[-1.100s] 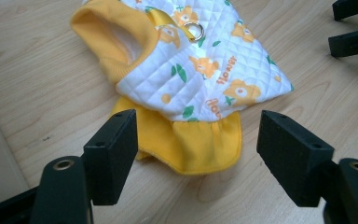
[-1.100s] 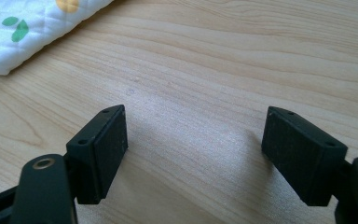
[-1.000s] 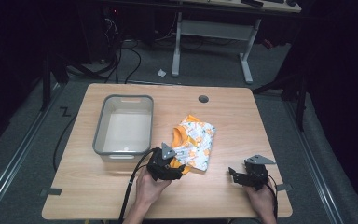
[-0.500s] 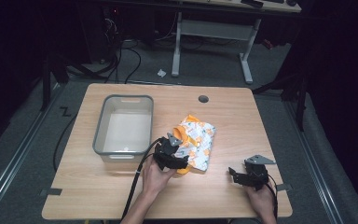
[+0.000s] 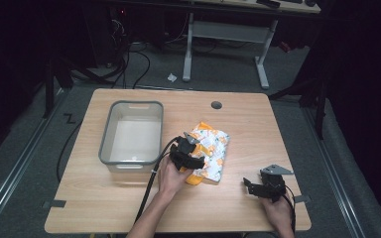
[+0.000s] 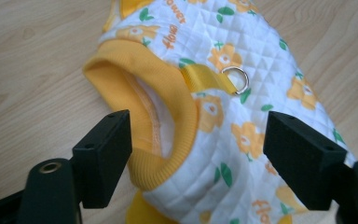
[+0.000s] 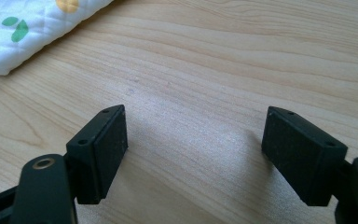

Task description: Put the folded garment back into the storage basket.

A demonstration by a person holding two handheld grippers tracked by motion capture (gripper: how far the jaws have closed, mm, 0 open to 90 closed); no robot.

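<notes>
The quilted vest (image 5: 209, 152) lay just right of the bin (image 5: 131, 133), long axis running away from the person. The left gripper (image 6: 198, 158) hung spread over its yellow collar (image 6: 144, 112); the right gripper (image 7: 196, 154), also spread, sat well apart, over bare table (image 7: 242, 56).

Taking the quilted white garment with orange flowers and yellow ribbed trim (image 5: 211, 154) as our landmark, we see the grey-rimmed clear plastic tub (image 5: 131, 133) walling off its left, a narrow strip of light wooden tabletop (image 5: 248, 124) between them. Beyond it and to its right, bare wood leaves passage. Its near end sits between the left gripper's (image 6: 196, 149) spread jaws; the right gripper (image 5: 252, 186), jaws wide apart, occupies the near-right board.
</notes>
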